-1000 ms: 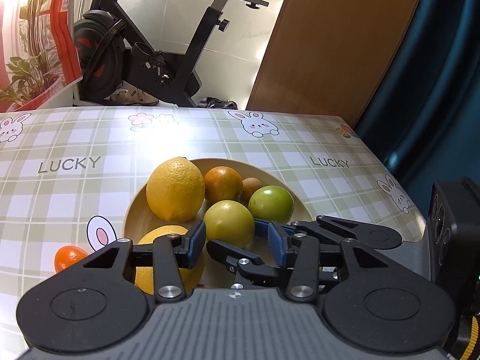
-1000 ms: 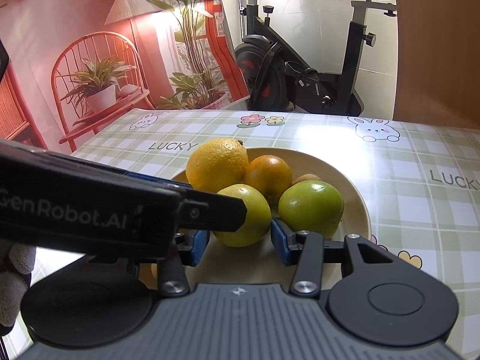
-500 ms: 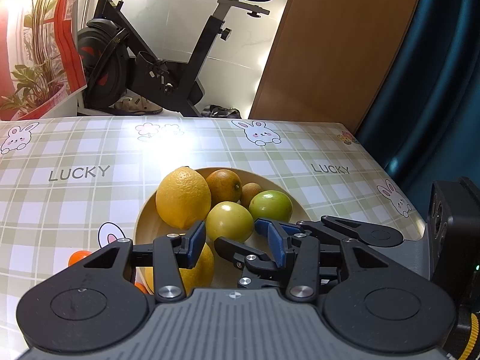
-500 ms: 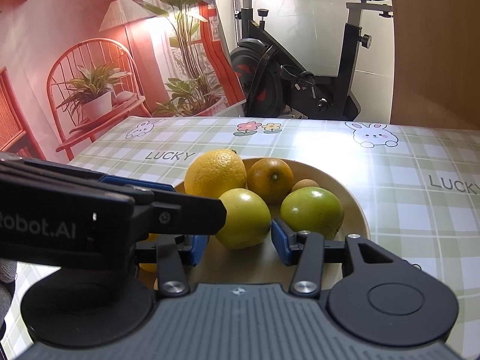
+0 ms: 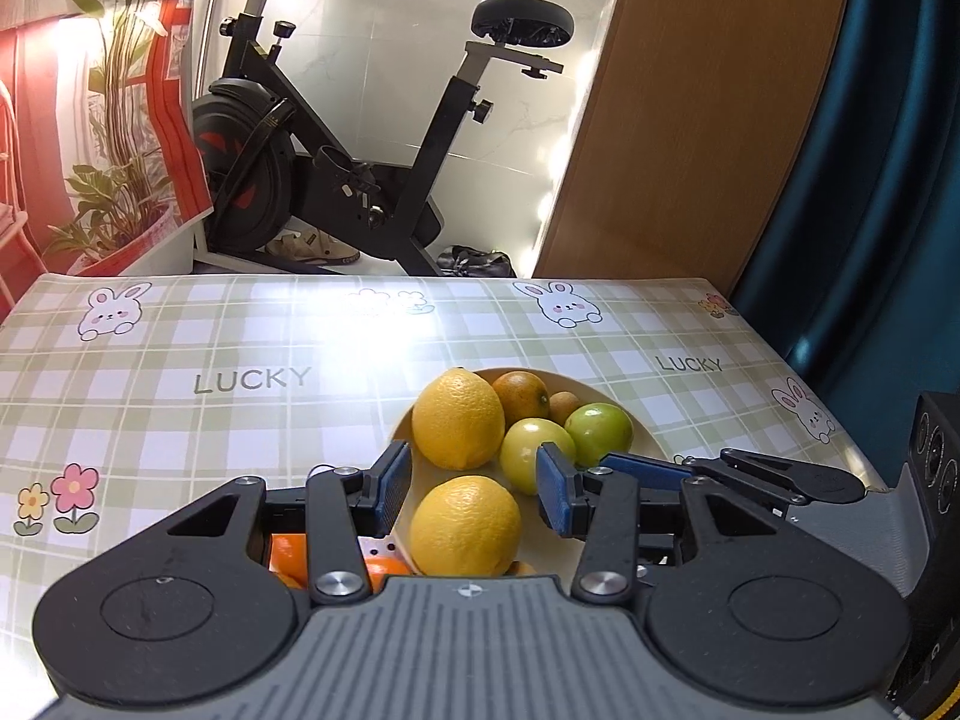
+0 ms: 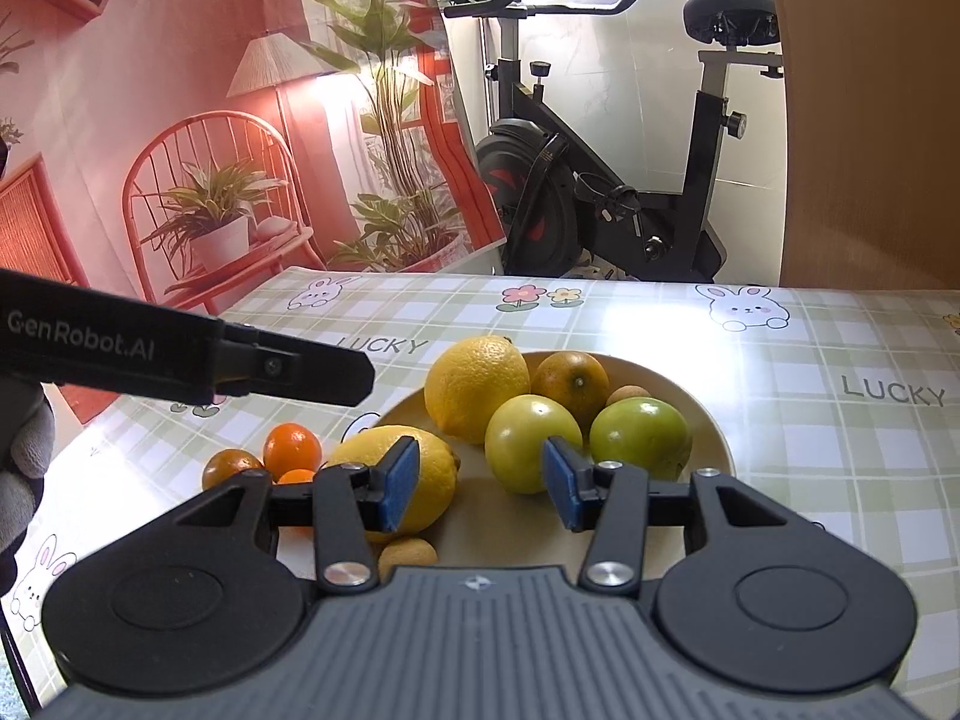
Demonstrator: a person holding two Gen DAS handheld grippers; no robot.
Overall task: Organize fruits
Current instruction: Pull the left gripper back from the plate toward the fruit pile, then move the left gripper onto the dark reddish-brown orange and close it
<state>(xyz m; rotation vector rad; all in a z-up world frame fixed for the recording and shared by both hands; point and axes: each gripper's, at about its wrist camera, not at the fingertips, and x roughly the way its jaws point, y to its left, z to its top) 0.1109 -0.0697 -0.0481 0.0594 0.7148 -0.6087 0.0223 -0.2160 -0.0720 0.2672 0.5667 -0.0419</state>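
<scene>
You held the left gripper (image 5: 474,489) and the right gripper (image 6: 480,483) unclenched and empty above the round beige plate (image 6: 708,420), probably to choose a fruit; three small orange tangerines (image 6: 292,450) lay beside it on the table.

Your worktop (image 6: 840,480), under a green plaid bunny-print cloth, carries a beige plate (image 6: 714,438) of fruit — beside it lie three small oranges (image 6: 292,450) and one tan, longan-like fruit (image 6: 408,555).
</scene>
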